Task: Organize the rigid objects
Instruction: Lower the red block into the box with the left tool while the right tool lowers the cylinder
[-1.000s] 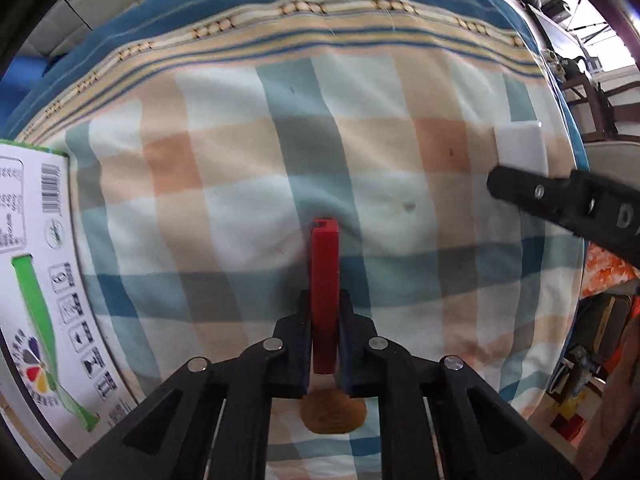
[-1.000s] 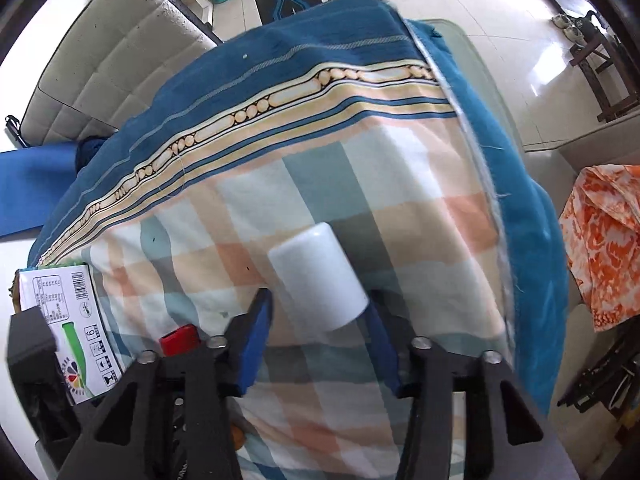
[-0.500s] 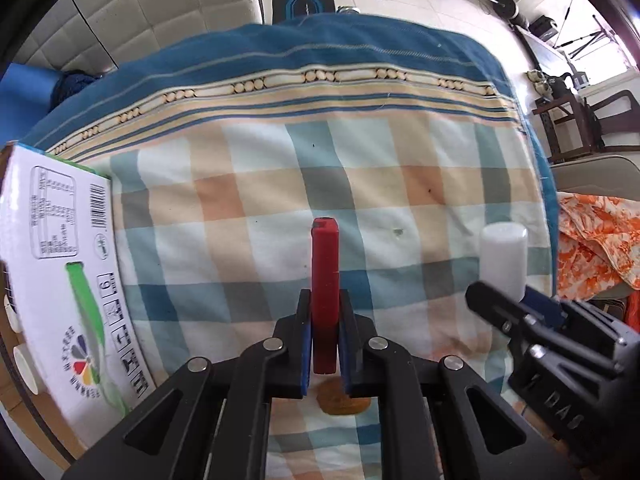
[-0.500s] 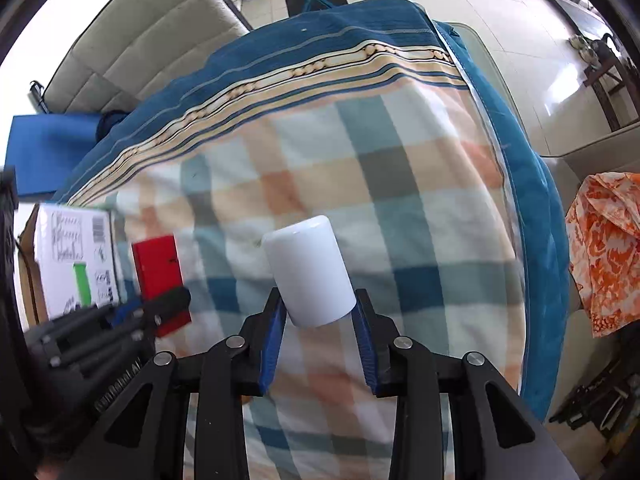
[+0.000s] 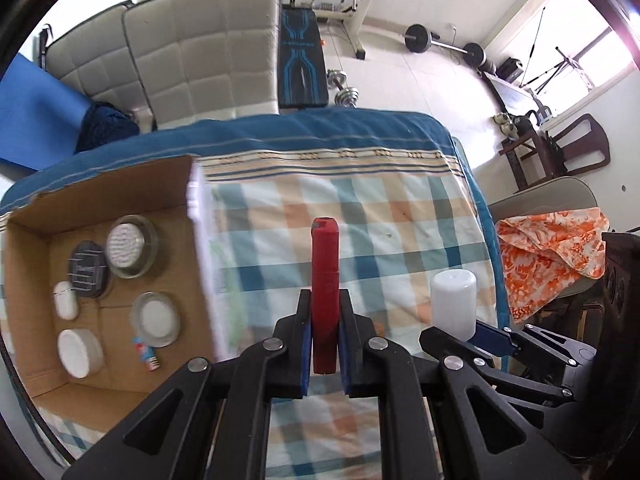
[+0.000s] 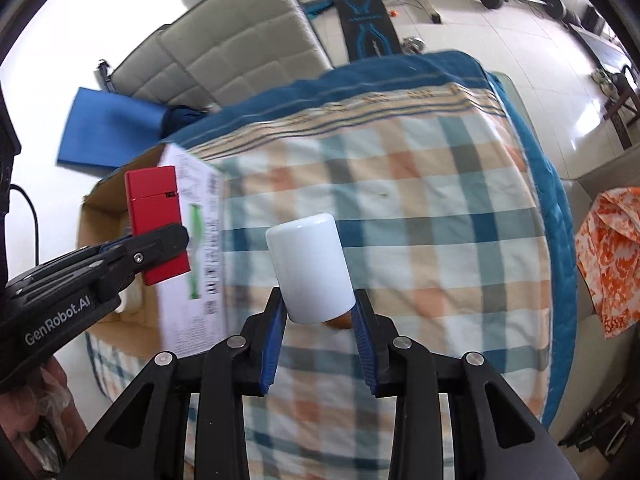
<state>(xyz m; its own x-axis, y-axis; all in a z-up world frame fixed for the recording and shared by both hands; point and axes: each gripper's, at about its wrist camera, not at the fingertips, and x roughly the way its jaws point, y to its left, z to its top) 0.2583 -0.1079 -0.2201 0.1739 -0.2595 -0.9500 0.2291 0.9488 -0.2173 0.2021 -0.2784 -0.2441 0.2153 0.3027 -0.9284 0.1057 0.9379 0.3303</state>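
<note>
Red flat case (image 5: 325, 280) upright, clamped in left gripper (image 5: 325, 334) above checked cloth (image 5: 400, 232). White cylinder (image 6: 310, 268) clamped in right gripper (image 6: 318, 320), beside. Cardboard box (image 5: 36, 376) at left holds 6 small items. Padded couch (image 5: 200, 56) and weights (image 5: 444, 42) behind.

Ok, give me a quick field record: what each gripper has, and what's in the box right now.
left gripper: shut on red flat case, held upright
right gripper: shut on white cylinder
cardboard box: open, to the left on the checked cloth
box contents: round tins, white lid, white capsule, small tube
</note>
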